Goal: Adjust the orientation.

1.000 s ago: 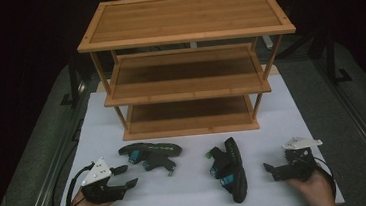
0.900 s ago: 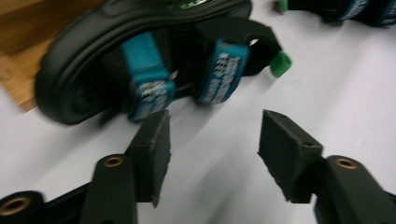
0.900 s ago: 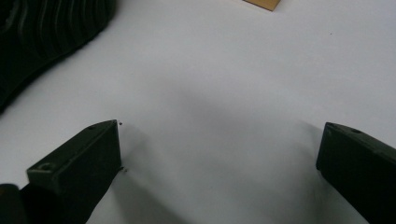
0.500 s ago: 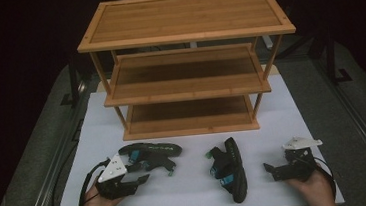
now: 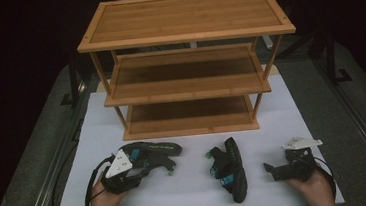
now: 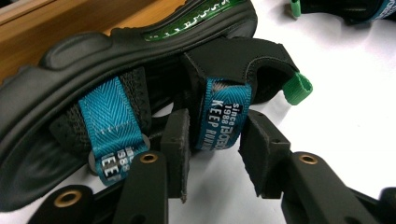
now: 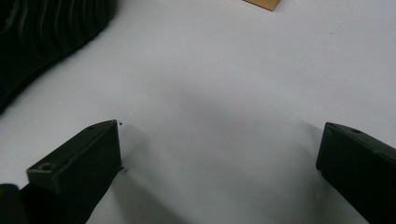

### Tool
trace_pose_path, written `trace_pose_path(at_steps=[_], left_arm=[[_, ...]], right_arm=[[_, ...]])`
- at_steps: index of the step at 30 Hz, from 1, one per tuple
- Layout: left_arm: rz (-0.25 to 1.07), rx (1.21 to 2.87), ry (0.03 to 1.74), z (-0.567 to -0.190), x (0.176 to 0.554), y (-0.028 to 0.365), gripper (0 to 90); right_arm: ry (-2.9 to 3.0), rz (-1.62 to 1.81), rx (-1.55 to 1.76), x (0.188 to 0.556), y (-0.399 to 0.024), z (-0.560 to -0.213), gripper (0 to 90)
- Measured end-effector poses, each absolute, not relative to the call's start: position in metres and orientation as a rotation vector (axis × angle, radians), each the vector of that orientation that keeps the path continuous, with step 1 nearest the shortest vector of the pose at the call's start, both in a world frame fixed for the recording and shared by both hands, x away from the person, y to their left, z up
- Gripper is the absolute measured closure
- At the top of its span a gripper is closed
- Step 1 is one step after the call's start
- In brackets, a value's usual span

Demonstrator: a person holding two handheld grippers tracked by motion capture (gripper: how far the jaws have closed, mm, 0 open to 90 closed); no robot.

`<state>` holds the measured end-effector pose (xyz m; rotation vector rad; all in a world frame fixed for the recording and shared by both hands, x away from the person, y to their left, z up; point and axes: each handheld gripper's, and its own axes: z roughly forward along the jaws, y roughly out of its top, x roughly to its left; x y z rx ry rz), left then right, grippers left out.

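Desk: white top (image 5: 193,187), grey frame with metal rails at both sides.
Furniture: three-tier bamboo rack (image 5: 185,37) standing at desk's far half.
Surroundings: dark, unlit.

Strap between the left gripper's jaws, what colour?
Teal strap with white lettering, clearest in the left gripper view.

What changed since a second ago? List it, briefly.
The left gripper slid rightward to the left sandal; its jaws have just been closing around the blue strap, pads not yet pressing. The right gripper, right sandal and shelf stayed put.
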<state>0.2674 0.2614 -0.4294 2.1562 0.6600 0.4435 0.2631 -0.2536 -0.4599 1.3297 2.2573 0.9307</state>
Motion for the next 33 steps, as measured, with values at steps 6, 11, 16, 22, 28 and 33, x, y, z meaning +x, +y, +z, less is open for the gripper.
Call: trace_pose_path(at_steps=[6,11,16,22,28,33], left_arm=[[0.442,2.179,0.659,-0.427,0.268,0.259,69.1],[0.445,2.156,0.659,-0.423,0.268,0.262,70.3],[0.42,2.098,0.664,-0.41,0.266,0.269,72.4],[0.323,2.076,0.663,-0.399,0.262,0.27,72.8],[0.231,2.08,0.631,-0.393,0.247,0.269,72.7],[0.198,2.078,0.625,-0.394,0.239,0.271,72.5]], right_arm=[[2.257,0.93,1.33,0.263,-0.254,-0.46,0.0],[2.257,0.931,1.33,0.263,-0.254,-0.46,0.0],[2.257,0.931,1.33,0.263,-0.254,-0.46,0.0],[2.257,0.931,1.329,0.263,-0.254,-0.46,0.0],[2.257,0.932,1.33,0.263,-0.254,-0.46,0.0],[2.257,0.932,1.33,0.263,-0.254,-0.46,0.0]])
